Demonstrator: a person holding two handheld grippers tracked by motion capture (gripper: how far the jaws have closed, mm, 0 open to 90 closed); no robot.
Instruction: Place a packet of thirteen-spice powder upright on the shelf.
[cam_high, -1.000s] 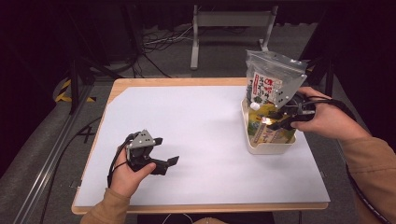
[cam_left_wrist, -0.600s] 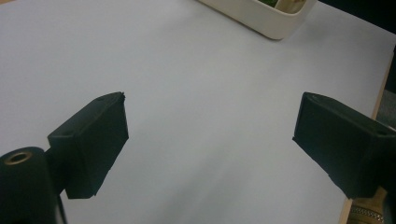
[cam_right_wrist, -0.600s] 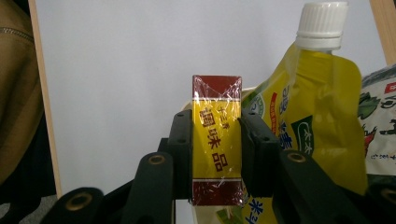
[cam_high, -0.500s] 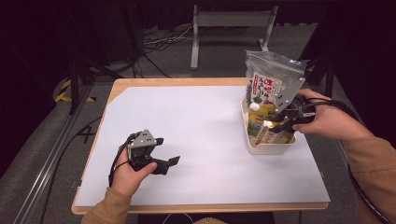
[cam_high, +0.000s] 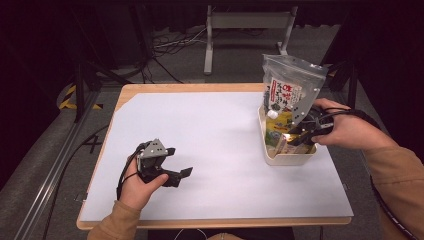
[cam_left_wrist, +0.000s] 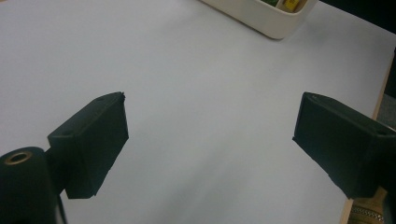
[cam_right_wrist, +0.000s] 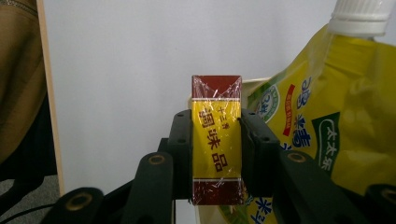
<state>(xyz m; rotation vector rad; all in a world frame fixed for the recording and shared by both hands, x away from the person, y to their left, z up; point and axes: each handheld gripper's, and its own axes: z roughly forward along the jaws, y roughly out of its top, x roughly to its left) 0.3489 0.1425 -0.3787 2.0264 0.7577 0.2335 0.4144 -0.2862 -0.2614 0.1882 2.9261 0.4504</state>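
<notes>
Dark room, cables and a metal stand on the floor behind; a white-topped table (cam_high: 215, 150) with a wooden edge takes the middle of the high view.

Nearest, at the table's front left: left gripper (cam_high: 181, 167), held low over the bare top. Jaws stand wide apart with nothing between them; the left gripper view shows only white surface in the gap (cam_left_wrist: 210, 135).

Farther, at the right side: right gripper (cam_high: 295, 136), reaching into a cream tray (cam_high: 287, 159) near the table's right edge. Its jaws are clamped on a small yellow-and-red box (cam_right_wrist: 216, 140), wrapped in clear film with red characters on the yellow band. Pads press both long sides; the box stands upright between them, its top clear of the jaws.

Just beside the box, in the same tray: a yellow spouted pouch (cam_right_wrist: 327, 121) with a white cap.

Behind that, rising tallest from the tray: a clear zip bag (cam_high: 290, 92) with a red-and-white label.
</notes>
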